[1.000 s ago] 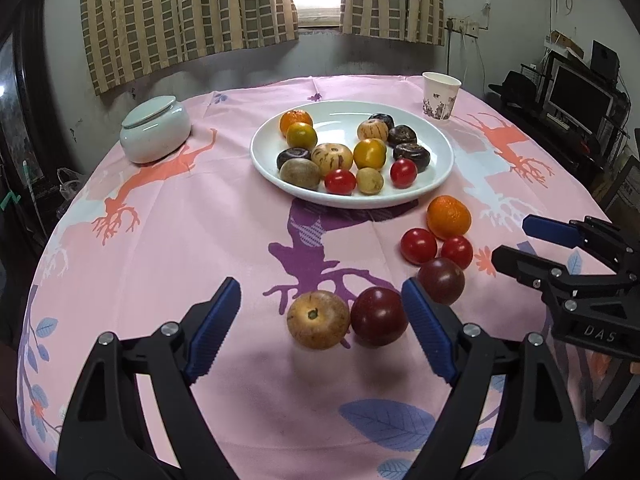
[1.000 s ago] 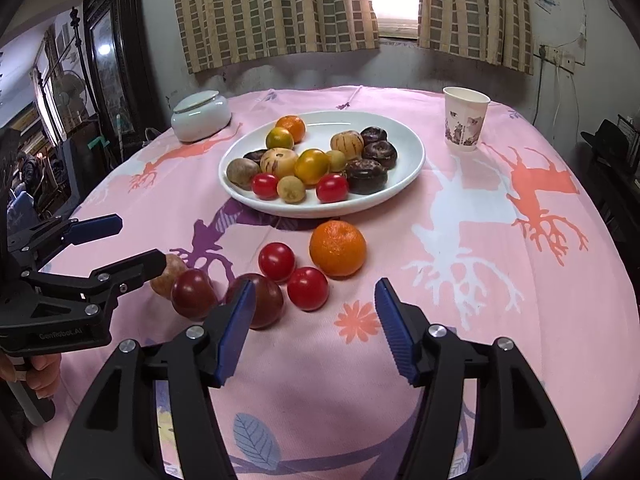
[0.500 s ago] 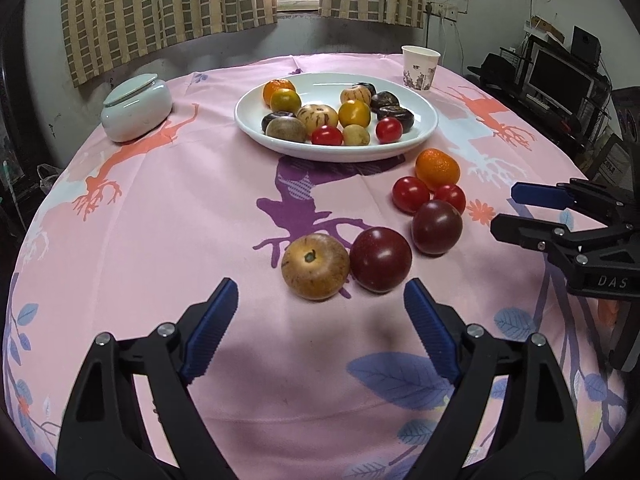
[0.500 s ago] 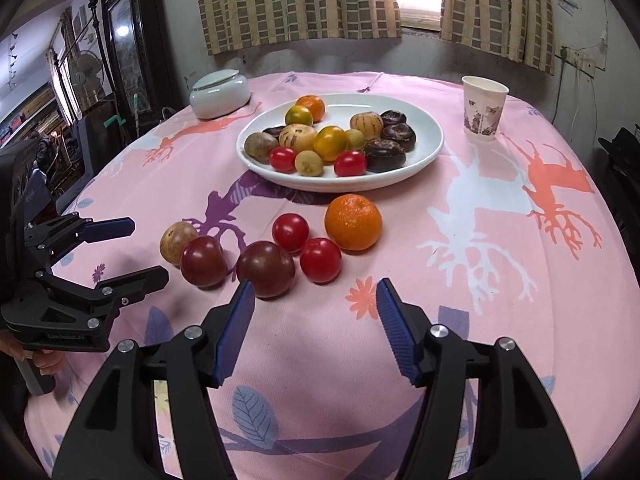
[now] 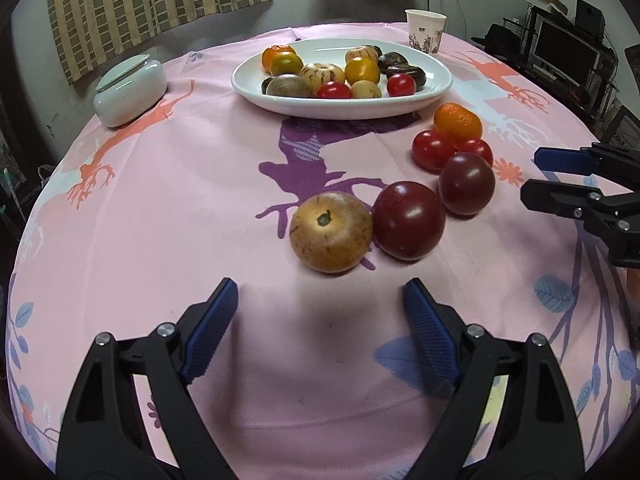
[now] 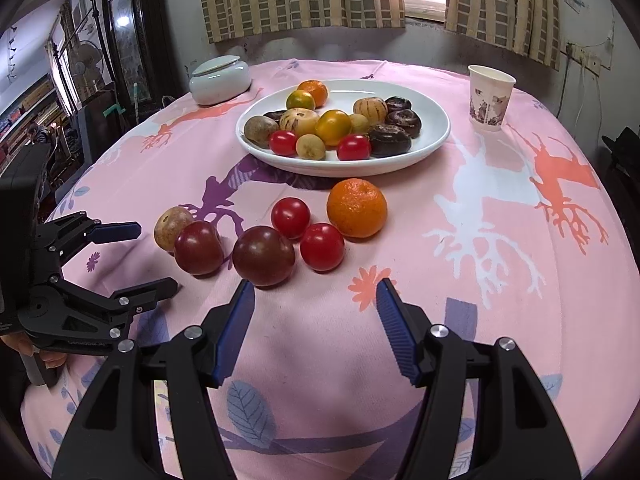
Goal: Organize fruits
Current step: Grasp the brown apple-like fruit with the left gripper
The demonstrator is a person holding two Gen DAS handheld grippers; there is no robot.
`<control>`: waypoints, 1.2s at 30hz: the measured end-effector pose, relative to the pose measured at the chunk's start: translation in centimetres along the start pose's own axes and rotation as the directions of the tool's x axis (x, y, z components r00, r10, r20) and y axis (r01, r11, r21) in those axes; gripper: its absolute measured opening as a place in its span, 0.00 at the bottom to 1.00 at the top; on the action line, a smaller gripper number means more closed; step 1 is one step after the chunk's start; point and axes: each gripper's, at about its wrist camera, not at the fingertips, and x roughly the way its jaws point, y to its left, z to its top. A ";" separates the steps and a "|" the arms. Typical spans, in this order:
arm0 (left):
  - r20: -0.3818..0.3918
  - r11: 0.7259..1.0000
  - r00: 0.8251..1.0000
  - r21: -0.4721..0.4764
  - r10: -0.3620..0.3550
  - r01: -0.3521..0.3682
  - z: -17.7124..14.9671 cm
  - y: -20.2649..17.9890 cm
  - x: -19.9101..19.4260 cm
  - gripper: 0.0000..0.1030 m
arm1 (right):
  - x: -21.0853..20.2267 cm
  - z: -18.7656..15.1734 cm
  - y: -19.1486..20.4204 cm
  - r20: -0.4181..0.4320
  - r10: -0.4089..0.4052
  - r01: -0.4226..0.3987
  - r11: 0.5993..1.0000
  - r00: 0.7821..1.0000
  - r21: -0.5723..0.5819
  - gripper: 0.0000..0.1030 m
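Note:
A white plate (image 5: 436, 88) (image 6: 436, 136) holds several mixed fruits at the table's far middle. Loose on the pink cloth lie a tan round fruit (image 5: 330, 232) (image 6: 172, 227), two dark red fruits (image 5: 409, 220) (image 5: 466, 183) (image 6: 199, 247) (image 6: 263, 256), two red tomatoes (image 6: 291, 217) (image 6: 322, 246) and an orange (image 5: 457, 121) (image 6: 357, 207). My left gripper (image 5: 318, 300) (image 6: 150, 256) is open, just short of the tan fruit, nothing between its fingers. My right gripper (image 6: 316, 294) (image 5: 532, 174) is open and empty, close behind the second dark fruit and a tomato.
A pale lidded jar (image 5: 130, 88) (image 6: 220, 80) stands at the far left and a paper cup (image 5: 425, 30) (image 6: 490, 96) at the far right of the plate. Curtains and a wall lie behind the table. Furniture and a monitor (image 5: 564, 50) crowd the right side.
My left gripper has sunk toward the cloth and drawn back a little, so the tan fruit now lies just ahead of its fingertips. The right gripper has barely shifted.

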 end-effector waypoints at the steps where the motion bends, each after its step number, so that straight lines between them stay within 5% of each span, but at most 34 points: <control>1: 0.002 1.000 1.000 -0.013 -0.005 0.005 0.0 0.2 0.1 0.84 | 0.0 0.0 0.0 0.000 0.000 0.000 1.000 1.000 0.000 0.62; 7: -0.001 0.995 1.000 -0.103 -0.012 0.012 0.5 1.7 0.9 0.85 | 0.2 0.0 0.2 0.000 0.006 -0.006 1.000 1.000 -0.007 0.62; 16: -0.025 0.996 1.000 -0.087 -0.008 0.006 0.8 1.4 1.6 0.98 | 0.4 -0.2 0.7 -0.009 0.004 -0.004 1.000 1.000 -0.020 0.62; 27: -0.011 0.993 1.000 -0.116 -0.013 0.012 1.2 1.9 1.7 0.97 | 0.8 -0.4 1.0 -0.020 0.002 -0.002 1.000 1.000 -0.031 0.62; 34: 0.025 0.988 0.999 -0.151 -0.028 0.032 1.9 2.3 1.7 0.76 | 0.9 -0.5 1.2 -0.024 0.003 -0.004 0.999 1.000 -0.037 0.62; 36: 0.043 0.990 0.998 -0.129 -0.053 0.058 2.0 1.9 1.4 0.54 | 0.9 -0.5 1.3 -0.024 0.002 -0.003 0.999 1.000 -0.038 0.62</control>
